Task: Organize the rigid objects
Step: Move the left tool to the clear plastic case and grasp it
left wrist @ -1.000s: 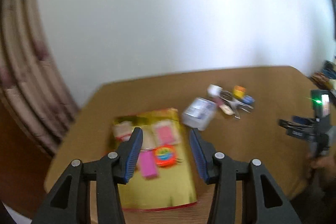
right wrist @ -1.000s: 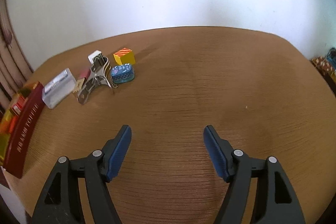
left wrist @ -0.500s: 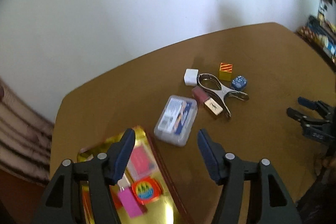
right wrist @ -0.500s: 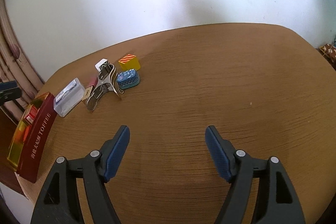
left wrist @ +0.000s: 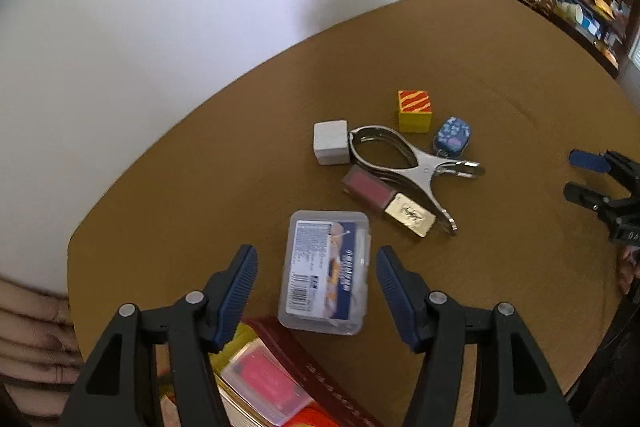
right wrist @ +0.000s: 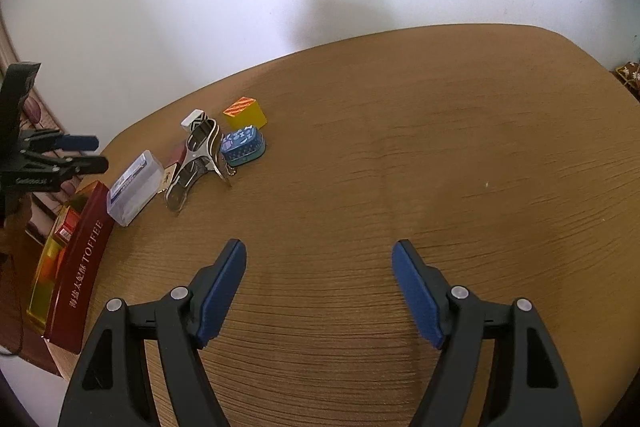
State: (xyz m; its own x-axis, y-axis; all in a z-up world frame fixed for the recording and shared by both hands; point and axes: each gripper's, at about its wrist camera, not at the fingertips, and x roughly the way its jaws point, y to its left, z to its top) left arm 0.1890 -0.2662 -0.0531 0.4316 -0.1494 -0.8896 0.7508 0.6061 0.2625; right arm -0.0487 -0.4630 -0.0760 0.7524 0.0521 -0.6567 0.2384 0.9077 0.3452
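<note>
Your left gripper [left wrist: 316, 287] hangs over the clear plastic case [left wrist: 326, 273], fingers newly spread and straddling it without contact; its long axis runs along your reach, beside the toffee tin [right wrist: 80, 267]. Your right gripper [right wrist: 320, 291], fingers spread and empty, sits well apart.

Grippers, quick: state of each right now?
Left gripper: open after just widening, above the clear plastic case, not gripping it.
Right gripper: open, empty, over bare table.

Dark red box [right wrist: 82, 267] side reads, seemingly, "TOFFEE".
</note>
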